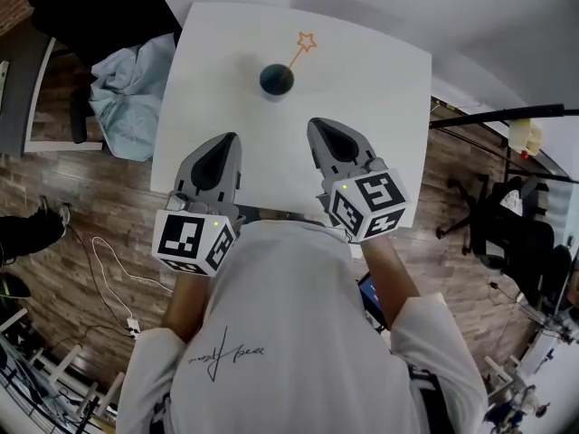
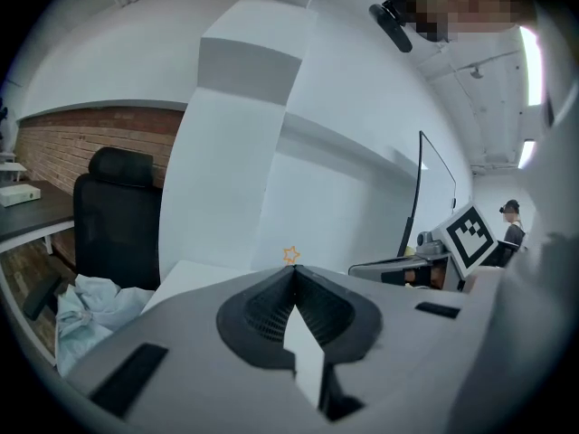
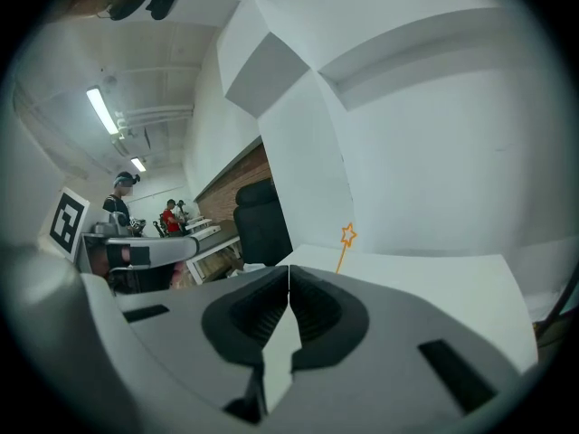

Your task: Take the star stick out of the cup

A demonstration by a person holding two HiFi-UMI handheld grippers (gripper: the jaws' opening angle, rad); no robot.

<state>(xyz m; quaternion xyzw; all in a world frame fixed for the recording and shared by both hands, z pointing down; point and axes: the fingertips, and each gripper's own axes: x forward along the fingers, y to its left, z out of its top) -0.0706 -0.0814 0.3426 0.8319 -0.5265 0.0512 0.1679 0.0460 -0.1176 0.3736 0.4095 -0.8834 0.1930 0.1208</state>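
A dark cup [image 1: 277, 80] stands on the far middle of the white table [image 1: 380, 107]. An orange star stick [image 1: 302, 47] leans out of it up and to the right. The star [image 2: 290, 255] peeks just over the left jaws in the left gripper view; the stick [image 3: 345, 245] rises beyond the jaws in the right gripper view. My left gripper [image 1: 224, 142] and right gripper [image 1: 323, 128] hover side by side over the near edge of the table, well short of the cup. Both are shut, tips touching, with nothing held.
A black office chair [image 1: 99, 7] with light blue cloth [image 1: 131, 84] sits left of the table. Another chair [image 1: 516, 233] and a desk edge stand at the right. Cables lie on the wood floor at the left. People stand far off in the room.
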